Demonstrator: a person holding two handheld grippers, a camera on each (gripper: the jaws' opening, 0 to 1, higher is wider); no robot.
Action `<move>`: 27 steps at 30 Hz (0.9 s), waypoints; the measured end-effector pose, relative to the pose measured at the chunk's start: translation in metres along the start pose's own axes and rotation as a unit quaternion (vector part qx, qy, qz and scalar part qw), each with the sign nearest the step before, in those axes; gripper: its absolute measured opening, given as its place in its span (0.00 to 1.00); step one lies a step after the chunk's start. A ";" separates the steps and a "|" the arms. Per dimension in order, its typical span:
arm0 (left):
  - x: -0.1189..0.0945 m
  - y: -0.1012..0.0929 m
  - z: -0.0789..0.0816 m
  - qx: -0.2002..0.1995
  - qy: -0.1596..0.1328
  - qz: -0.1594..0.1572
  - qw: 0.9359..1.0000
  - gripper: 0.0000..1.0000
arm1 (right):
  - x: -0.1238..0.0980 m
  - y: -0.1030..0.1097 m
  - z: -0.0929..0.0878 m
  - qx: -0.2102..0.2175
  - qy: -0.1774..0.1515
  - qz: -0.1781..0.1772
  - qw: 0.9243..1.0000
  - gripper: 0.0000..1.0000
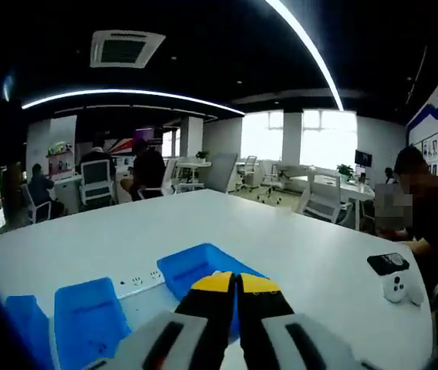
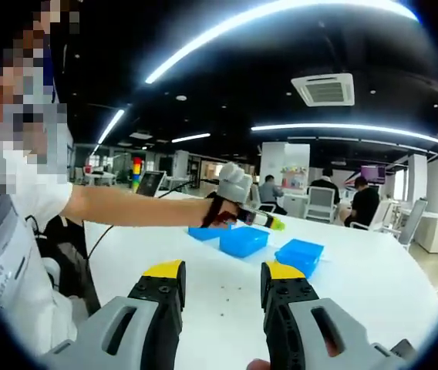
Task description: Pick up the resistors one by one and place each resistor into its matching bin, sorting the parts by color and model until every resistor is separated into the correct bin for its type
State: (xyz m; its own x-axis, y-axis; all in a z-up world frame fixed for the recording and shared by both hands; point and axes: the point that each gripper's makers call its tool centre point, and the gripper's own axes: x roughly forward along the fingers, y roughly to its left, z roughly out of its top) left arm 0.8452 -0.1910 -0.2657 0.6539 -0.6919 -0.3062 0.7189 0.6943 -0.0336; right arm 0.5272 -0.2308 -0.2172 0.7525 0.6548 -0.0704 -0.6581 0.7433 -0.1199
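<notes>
In the left gripper view, the left gripper (image 1: pixel 237 282) rises from the bottom centre with its yellow-tipped jaws pressed together, clenched with nothing visible between them. Just beyond the tips, low in the frame, a blue bin (image 1: pixel 196 266) sits on the white table (image 1: pixel 296 247); a second blue bin (image 1: pixel 88 317) lies at lower left and a third (image 1: pixel 25 324) at the far lower left edge. A white power strip (image 1: pixel 138 282) lies between the first two bins. At the right edge a dark phone (image 1: pixel 388 264) and a small white device (image 1: pixel 402 288) rest on the table. In the right gripper view, the right gripper (image 2: pixel 219 279) stands at the bottom centre with its jaws spread apart, released and empty. Tiny dark specks, likely the resistors (image 2: pixel 227 291), are scattered on the table between and just beyond its jaws, too small to tell apart. The left gripper shows at mid frame above the blue bins.
</notes>
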 end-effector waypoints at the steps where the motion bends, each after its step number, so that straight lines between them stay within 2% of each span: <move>1: 0.006 0.004 -0.002 -0.002 0.003 0.009 1.000 0.05 | 0.000 0.000 -0.001 0.000 0.001 0.001 1.000 0.41; 5: 0.018 0.004 -0.002 -0.022 0.001 0.014 1.000 0.05 | 0.001 0.001 -0.001 0.001 0.001 0.002 1.000 0.41; 9: 0.025 0.009 -0.005 -0.010 0.001 0.037 0.999 0.05 | 0.003 0.000 -0.003 0.003 0.003 0.002 1.000 0.41; 10: 0.025 0.009 -0.005 -0.013 0.001 0.039 0.999 0.08 | 0.003 0.001 -0.004 0.003 0.003 0.002 1.000 0.41; 12: 0.029 0.009 -0.006 -0.017 -0.003 0.035 0.999 0.27 | 0.003 0.001 -0.004 0.004 0.003 0.002 1.000 0.41; 13: 0.030 0.008 -0.008 -0.012 0.003 0.032 0.999 0.40 | 0.003 0.001 -0.004 0.004 0.003 0.002 1.000 0.41; 15: 0.029 0.008 -0.009 0.000 0.006 0.030 1.000 0.47 | 0.003 0.001 -0.003 0.006 0.001 0.002 1.000 0.41; 23: 0.007 0.011 -0.003 0.002 0.003 0.022 1.000 0.48 | 0.003 0.002 -0.003 0.004 0.001 0.002 1.000 0.40; 27: -0.025 0.008 0.007 0.016 -0.015 0.007 1.000 0.48 | 0.002 0.002 -0.003 0.003 0.000 0.002 1.000 0.40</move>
State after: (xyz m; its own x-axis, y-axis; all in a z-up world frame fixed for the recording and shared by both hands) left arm 0.8362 -0.1693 -0.2512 0.6706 -0.6877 -0.2782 0.7162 0.6979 0.0014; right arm 0.5278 -0.2284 -0.2201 0.7499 0.6577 -0.0714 -0.6612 0.7416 -0.1131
